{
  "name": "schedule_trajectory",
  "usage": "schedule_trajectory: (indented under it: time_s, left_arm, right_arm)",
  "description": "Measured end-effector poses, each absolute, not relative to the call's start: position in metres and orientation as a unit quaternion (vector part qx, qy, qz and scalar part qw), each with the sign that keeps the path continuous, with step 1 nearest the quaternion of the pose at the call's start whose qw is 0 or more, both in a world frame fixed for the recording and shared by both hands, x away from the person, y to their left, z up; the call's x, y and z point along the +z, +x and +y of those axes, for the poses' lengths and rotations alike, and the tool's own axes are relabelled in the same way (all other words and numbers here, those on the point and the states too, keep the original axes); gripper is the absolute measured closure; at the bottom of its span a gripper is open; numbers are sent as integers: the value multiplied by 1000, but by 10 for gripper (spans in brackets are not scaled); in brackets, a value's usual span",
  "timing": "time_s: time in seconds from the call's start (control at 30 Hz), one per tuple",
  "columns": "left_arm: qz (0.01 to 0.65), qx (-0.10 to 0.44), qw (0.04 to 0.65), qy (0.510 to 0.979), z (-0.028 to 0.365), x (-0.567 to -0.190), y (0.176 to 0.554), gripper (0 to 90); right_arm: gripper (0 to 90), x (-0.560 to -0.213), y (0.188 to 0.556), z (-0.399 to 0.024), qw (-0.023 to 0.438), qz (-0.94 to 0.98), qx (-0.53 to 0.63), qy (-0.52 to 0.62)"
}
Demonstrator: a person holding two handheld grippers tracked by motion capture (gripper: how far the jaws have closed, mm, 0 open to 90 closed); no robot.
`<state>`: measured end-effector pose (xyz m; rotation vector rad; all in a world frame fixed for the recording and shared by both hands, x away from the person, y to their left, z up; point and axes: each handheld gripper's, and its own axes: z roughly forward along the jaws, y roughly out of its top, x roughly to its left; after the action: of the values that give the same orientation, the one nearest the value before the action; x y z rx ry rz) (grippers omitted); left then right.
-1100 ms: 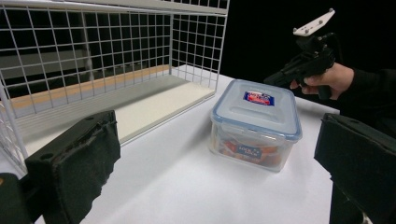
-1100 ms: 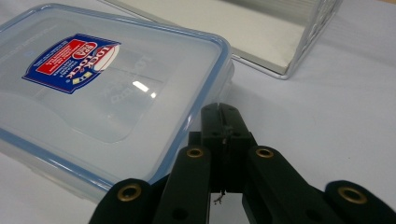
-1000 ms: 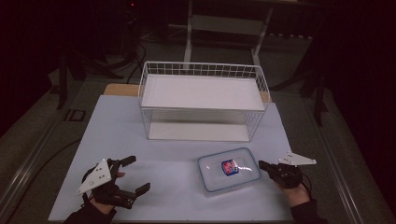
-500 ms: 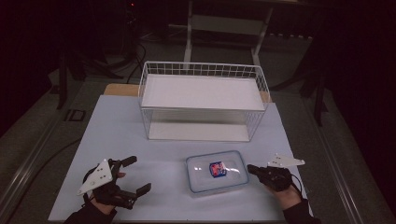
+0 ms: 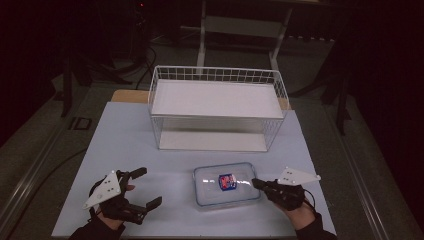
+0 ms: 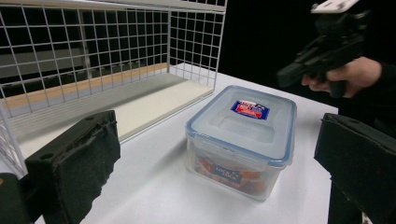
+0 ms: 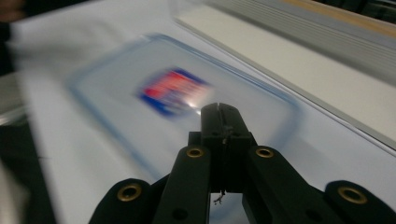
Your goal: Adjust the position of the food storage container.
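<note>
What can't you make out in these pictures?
- Box contents: left gripper view, blurred behind the cloudy wall; something orange-red.
- Lid label text: right gripper view, motion blur; too small in the high view.
- Whether the right gripper touches the box: high view, too small.
- Left gripper jaws: left gripper view, tips cut off by the frame edges.

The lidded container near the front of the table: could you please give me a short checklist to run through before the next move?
1. Container upright on the table: ok.
2. Lid seated flat: ok; whether it is latched: cannot tell.
3. Left gripper open, apart from the container: ok.
4. Right gripper shut, tips at the lid's edge: ok; whether it is touching: cannot tell.
5. Wire basket behind the container, with open table between them: ok.
</note>
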<state>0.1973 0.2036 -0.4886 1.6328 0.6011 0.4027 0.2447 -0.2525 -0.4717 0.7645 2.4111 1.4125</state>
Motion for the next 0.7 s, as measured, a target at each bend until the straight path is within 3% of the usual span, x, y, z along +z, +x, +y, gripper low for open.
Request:
schedule_trajectory:
  time_s: [0.27,0.63,0.7]
  left_arm:
    - [262,176,628,711,204,-488,197,2]
    - [261,175,629,711,204,-488,197,2]
    - [260,175,629,711,204,-488,197,2]
  right_arm:
    - [899,-488,216,-195,30,856,478,194]
    - [900,-507,223,-170,17,882,434,185]
    - [900,-506,224,-167,31,883,430,186]
